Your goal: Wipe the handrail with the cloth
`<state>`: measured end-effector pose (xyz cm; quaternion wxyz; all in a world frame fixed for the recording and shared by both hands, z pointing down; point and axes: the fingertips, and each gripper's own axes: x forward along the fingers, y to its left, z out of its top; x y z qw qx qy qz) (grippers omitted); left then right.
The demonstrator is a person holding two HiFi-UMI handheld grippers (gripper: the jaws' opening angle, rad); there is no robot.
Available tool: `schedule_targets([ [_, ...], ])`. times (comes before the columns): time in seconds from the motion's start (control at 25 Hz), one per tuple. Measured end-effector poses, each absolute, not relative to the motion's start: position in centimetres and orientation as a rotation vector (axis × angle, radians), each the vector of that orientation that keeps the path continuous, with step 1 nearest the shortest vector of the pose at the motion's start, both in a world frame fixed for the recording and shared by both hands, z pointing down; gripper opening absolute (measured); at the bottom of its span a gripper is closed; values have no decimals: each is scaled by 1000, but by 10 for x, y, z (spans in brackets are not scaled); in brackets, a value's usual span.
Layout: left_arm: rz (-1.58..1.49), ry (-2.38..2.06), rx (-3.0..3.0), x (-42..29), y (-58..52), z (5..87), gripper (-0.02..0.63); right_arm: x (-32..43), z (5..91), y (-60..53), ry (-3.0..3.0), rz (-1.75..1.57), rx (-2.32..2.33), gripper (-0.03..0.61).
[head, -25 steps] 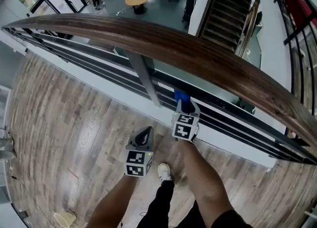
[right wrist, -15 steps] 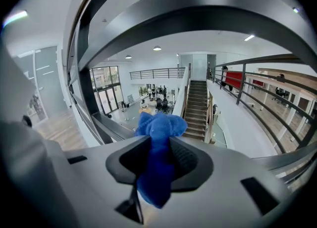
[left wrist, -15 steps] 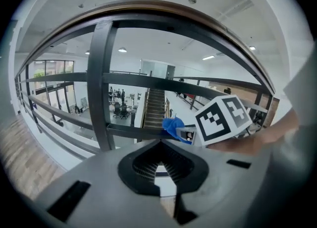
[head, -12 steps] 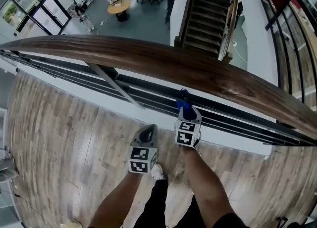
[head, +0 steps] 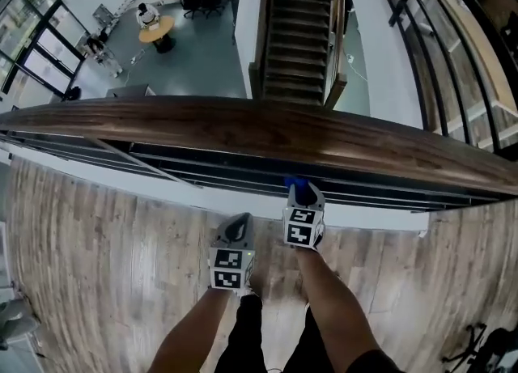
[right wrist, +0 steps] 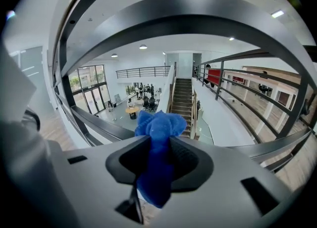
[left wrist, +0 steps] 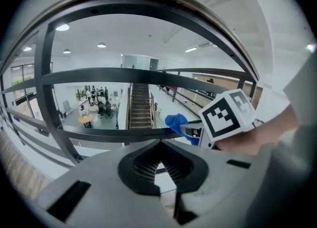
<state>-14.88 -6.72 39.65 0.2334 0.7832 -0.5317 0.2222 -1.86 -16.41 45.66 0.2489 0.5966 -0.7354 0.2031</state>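
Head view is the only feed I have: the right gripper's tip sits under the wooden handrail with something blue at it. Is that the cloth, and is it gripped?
Observer: Yes. The right gripper view shows the right gripper with its jaws shut on the blue cloth, a bunch poking out past them.
Operator: And the left one?
Observer: The left gripper has its jaws together with nothing between them.
Operator: Is the cloth on the rail?
Observer: No. In the left gripper view it sits level with a lower dark bar, well below the wooden handrail.
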Motion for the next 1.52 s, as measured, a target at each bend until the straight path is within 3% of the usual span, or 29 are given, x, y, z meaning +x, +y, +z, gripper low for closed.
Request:
schedule_targets([
  [0.72, 667, -1194, 2312, 94, -71, 384, -2, 297, 456, -122, -1800, 603, 1768, 124],
  [1.52, 758, -1019, 2388, 285, -44, 421, -2, 598, 455, -100, -1636, 621, 1937, 124],
])
